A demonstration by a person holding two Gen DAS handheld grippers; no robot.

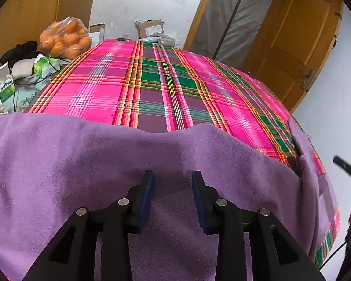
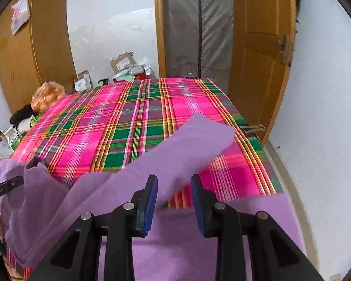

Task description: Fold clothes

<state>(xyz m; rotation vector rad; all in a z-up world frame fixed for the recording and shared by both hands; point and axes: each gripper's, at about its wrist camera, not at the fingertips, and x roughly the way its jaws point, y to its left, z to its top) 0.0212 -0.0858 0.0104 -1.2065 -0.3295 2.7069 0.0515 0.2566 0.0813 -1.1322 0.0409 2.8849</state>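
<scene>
Left wrist view: the soft purple fleece garment (image 1: 86,164) lies spread over the near part of the table, on the pink, green and orange plaid tablecloth (image 1: 152,89); its far edge runs across the picture from left to right, with a shallow dip at the middle. The left gripper (image 1: 173,182) hangs above the garment's body with its blue-padded jaws parted, nothing between them, the fleece passing beneath rather than pinched. A narrow purple strip (image 1: 301,140) stands up at the right edge of the table, and a black part of the other tool (image 1: 346,168) shows there. Off-task clutter sits far left: a clear bag of oranges (image 1: 65,37). Right wrist view: the right gripper (image 2: 174,187) likewise has its jaws apart with no cloth nipped. A long purple flap, probably a sleeve (image 2: 175,154), lies slantwise, its long axis running from lower left, under the jaws, to a squared end at upper right on the tablecloth. That end lies ahead and slightly right of the jaws. The left tool (image 2: 4,187) is at the far left edge, well apart from the flap. Judgement: the right hand is the nearer one for taking the flap and folding it inward; the grasp must approach across the flap's width, not along it.
</scene>
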